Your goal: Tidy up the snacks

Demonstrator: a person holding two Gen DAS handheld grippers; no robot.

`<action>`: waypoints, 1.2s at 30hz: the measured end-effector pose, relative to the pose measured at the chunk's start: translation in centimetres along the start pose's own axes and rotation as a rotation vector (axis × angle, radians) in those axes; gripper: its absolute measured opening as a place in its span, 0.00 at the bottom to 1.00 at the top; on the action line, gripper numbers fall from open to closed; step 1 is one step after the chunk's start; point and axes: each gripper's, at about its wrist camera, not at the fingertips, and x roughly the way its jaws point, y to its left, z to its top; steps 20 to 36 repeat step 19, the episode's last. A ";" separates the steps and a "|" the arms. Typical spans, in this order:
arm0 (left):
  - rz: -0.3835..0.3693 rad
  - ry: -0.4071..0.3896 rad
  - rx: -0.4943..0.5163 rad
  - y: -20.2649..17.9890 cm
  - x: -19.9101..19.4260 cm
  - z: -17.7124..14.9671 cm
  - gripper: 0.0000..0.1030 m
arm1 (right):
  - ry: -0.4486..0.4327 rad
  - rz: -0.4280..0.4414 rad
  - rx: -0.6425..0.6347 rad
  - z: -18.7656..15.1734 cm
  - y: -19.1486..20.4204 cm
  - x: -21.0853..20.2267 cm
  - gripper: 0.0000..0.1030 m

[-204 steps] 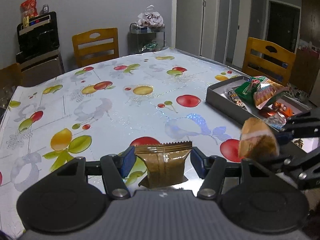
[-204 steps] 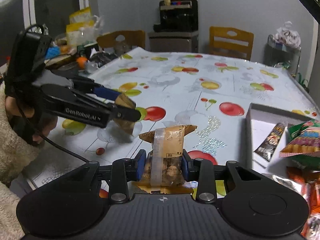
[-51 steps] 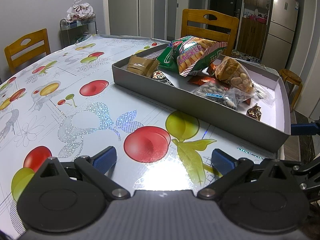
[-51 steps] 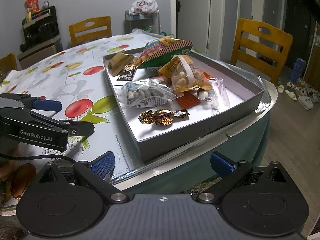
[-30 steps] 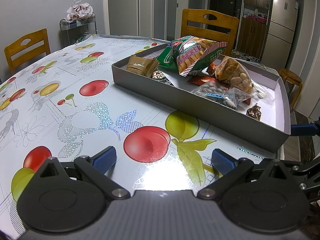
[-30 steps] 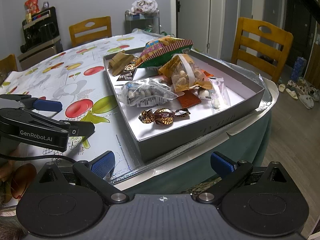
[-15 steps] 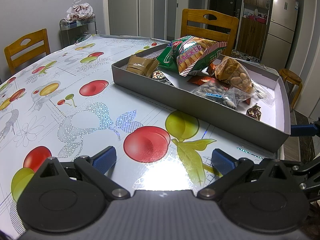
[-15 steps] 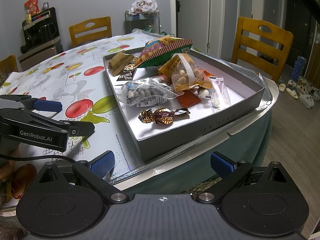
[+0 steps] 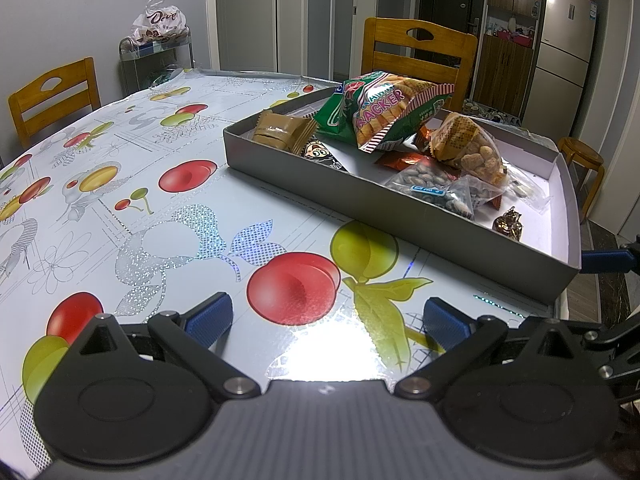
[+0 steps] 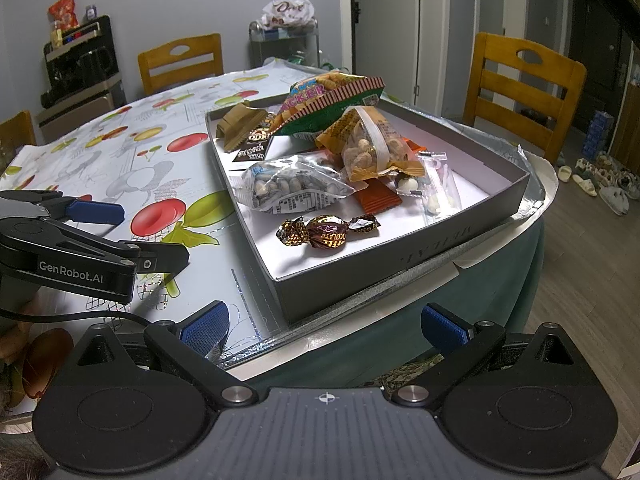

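Your left gripper [image 9: 326, 318] is closest to you over the tablecloth [image 9: 168, 216], its jaws are wide apart and nothing is between them; under it you see a printed red cherry and a green leaf. Your right gripper [image 10: 324, 326] is also released and empty, and it hangs at the edge of the table [image 10: 536, 196], partly over the table's green side. In the right wrist view the left gripper shows at the left, low above the cloth and apart from the box. Just beyond both grippers is the grey box [image 10: 404, 256], standing on the tablecloth near the table's edge, and all the snacks you can see lie inside it. At the near end of the box lies a chocolate candy [image 10: 328, 230] in a brown and gold wrapper, alone on the white bottom. Behind it there is a clear bag of seeds [image 10: 288, 186], an orange flat packet [image 10: 378, 196] and a small clear packet [image 10: 438, 186] with white pieces. Further in, a bag of nuts [image 10: 368, 148] leans on the others, and the big cracker bag [image 9: 384, 110] lies on top behind it. At the far end you find a brown cake packet [image 9: 280, 128] against the wall of the box, and a dark packet with a cartoon face [image 9: 318, 152] beside it. Beyond the table stand wooden chairs [image 9: 420, 46], and a white plastic bag [image 9: 160, 24] sits on a metal shelf by the wall.
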 end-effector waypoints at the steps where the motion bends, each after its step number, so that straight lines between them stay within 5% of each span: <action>1: 0.000 0.000 0.000 0.0 0.0 0.0 1.00 | 0.000 0.000 0.000 0.0 0.0 0.0 1.00; 36: -0.018 -0.002 0.007 -0.2 0.1 0.0 1.00 | 0.000 0.001 0.000 0.0 0.0 0.0 1.00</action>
